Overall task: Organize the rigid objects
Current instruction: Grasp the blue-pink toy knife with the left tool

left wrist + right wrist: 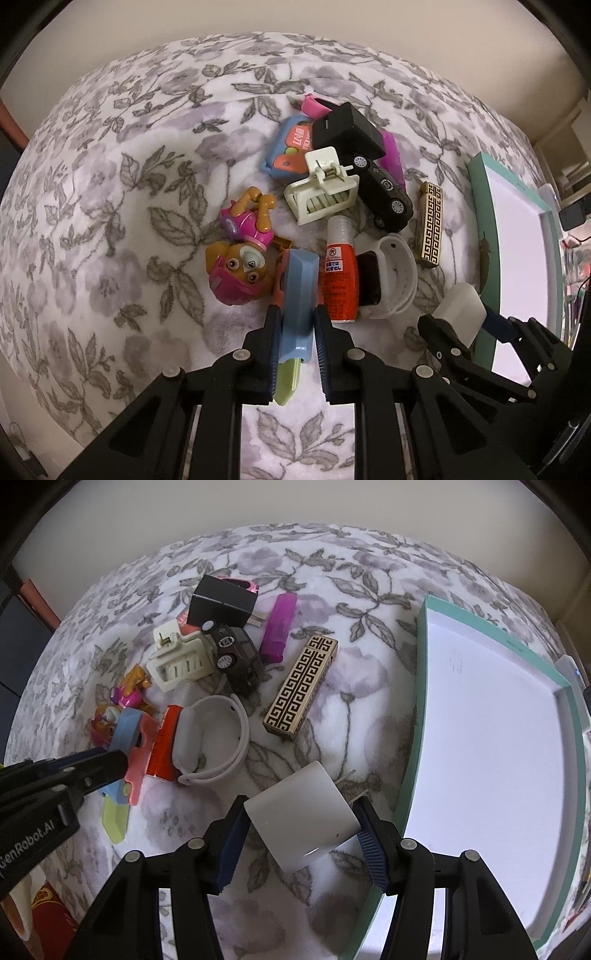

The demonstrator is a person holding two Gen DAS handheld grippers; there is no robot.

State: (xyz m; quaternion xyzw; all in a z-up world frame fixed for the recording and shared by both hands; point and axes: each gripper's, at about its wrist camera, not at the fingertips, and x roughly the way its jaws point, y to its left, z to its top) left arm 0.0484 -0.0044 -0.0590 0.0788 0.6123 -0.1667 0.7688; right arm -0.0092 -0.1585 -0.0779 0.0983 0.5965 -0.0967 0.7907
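Note:
My left gripper is shut on a long blue and pink toy with a pale green tip, at the near edge of a heap on the floral blanket. Beside it lie a pup figure, a red bottle and a white watch band. My right gripper is shut on a white plug charger, prongs pointing right, held just left of a teal box with a white inside. The left gripper shows at the left edge of the right wrist view.
Farther back in the heap are a white claw clip, a black toy car, a black adapter, a purple lighter and a gold patterned lighter. The floral blanket runs left; a wall stands behind.

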